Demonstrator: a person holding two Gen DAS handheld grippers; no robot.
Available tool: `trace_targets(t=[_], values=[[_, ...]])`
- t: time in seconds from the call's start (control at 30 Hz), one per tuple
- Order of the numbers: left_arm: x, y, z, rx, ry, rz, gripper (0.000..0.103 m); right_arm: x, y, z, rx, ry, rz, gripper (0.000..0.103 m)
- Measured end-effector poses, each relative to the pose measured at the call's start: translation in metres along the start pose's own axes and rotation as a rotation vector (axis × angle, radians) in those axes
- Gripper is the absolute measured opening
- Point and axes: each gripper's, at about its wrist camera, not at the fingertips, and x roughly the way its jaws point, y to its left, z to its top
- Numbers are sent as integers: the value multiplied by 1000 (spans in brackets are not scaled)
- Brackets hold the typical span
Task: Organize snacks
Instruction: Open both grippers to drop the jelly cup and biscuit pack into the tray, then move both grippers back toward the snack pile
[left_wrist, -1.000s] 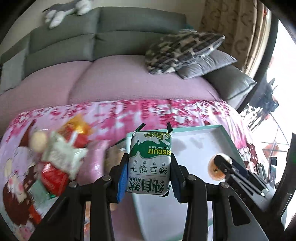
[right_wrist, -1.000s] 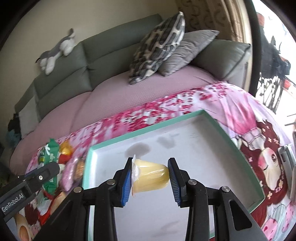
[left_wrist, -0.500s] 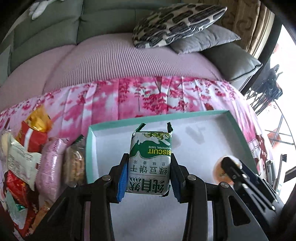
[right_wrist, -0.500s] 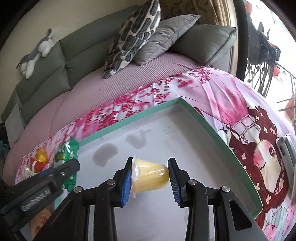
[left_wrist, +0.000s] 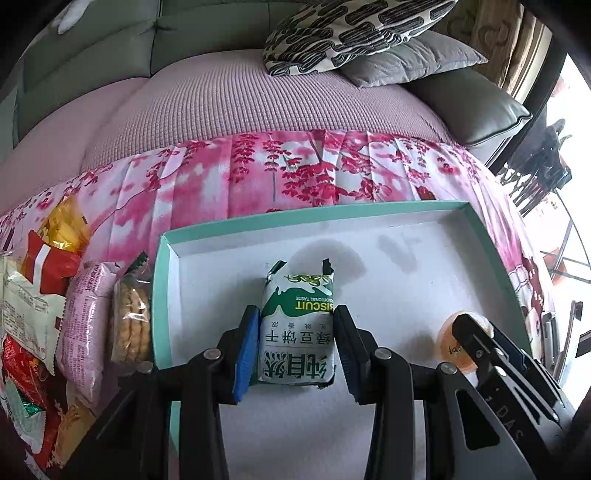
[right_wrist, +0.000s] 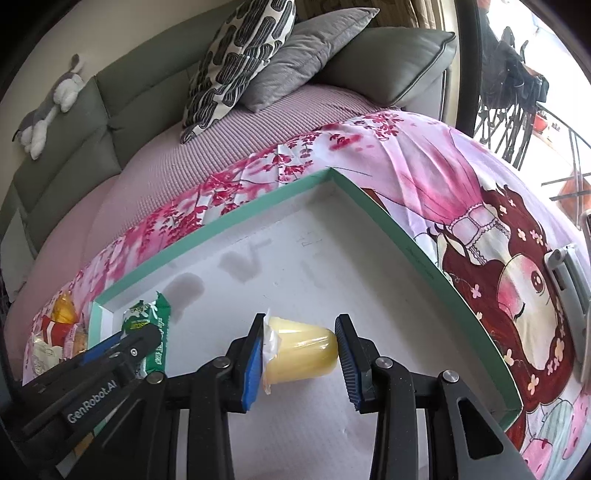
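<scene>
1. Surroundings: desk under a pink floral cloth (left_wrist: 295, 173), w/ a cartoon girl print on its right part. Behind it a sofa (left_wrist: 229, 96) w/ mauve seat cover and grey-green back, a black/white patterned cushion (left_wrist: 351, 33) leaning on a grey cushion (left_wrist: 417, 55). Plush toy (right_wrist: 48, 107) lies on the sofa back.
2. Tray (left_wrist: 314, 218): shallow, teal rim, white floor w/ a few grey smudges, sits on the cloth.
3. Snack pile (left_wrist: 48, 314) left of the tray, outside it: round biscuits in a clear wrap (left_wrist: 131, 321) right against the tray's left wall, a pink packet (left_wrist: 86, 325) beside that, then red, white and yellow packs overlapping.
4. In the way: nothing lies on the tray floor between the two claws; each claw shows in the other's view at the frame edge.
5. Left claw (left_wrist: 295, 350): pinching the biscuit pack (left_wrist: 297, 332) by its sides, over the tray's left part. Pack is white/green, "BISCUIT" and Chinese text, upside down to the cam, crimped end pointing away.
6. Right claw (right_wrist: 299, 354): pinching the jelly cup (right_wrist: 299, 354), over the tray's mid-right. Cup is yellow, clear plastic, lying sideways: foil lid against the left pad, base against the right.
7. Can't tell if either item touches the tray floor.
</scene>
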Motion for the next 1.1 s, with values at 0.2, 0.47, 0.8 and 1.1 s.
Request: trace_targets(t=[0.2,0.47,0.8,1.1], values=[[-38,6,2,-30,-39,-6,53,-3,2,1,-8,2,-17,40],[-80,39,-8,-124,-107,44,78,-17,10,2,-49,-31,-13,61],[-98,113,-46,-310,-137,171,91,-27,36,-6,-113,-5,63,97],[-118,178,-92,-475,-144,253,98,-41,69,-22,-203,-28,99,103]])
